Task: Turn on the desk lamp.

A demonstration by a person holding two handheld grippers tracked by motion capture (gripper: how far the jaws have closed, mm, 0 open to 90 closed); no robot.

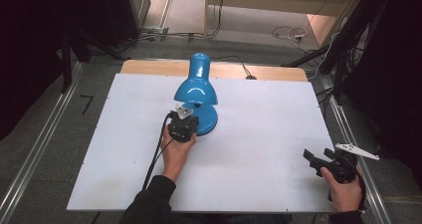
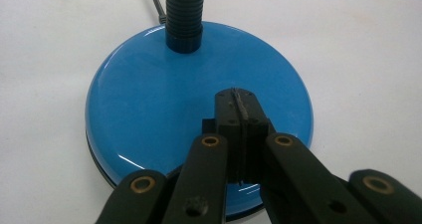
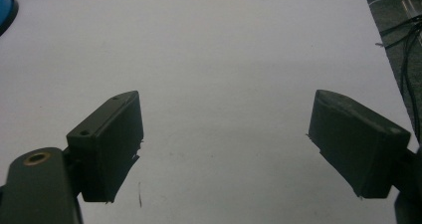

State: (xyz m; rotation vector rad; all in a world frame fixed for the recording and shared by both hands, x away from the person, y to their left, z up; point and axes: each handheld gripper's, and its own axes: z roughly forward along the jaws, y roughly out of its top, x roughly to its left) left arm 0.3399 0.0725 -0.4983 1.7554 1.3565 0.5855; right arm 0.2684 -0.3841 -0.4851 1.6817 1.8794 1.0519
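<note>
Blue lamp base (image 2: 164, 99) under the left gripper (image 2: 238, 112), jaws closed (empty); right gripper (image 3: 224, 144) gapes wide above table (image 3: 224, 45).

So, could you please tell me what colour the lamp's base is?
Glossy blue base, with a black neck; clearest in the left gripper view.

Lamp base (image 2: 164, 104) rim behind closed left tongs (image 2: 239, 109).
</note>
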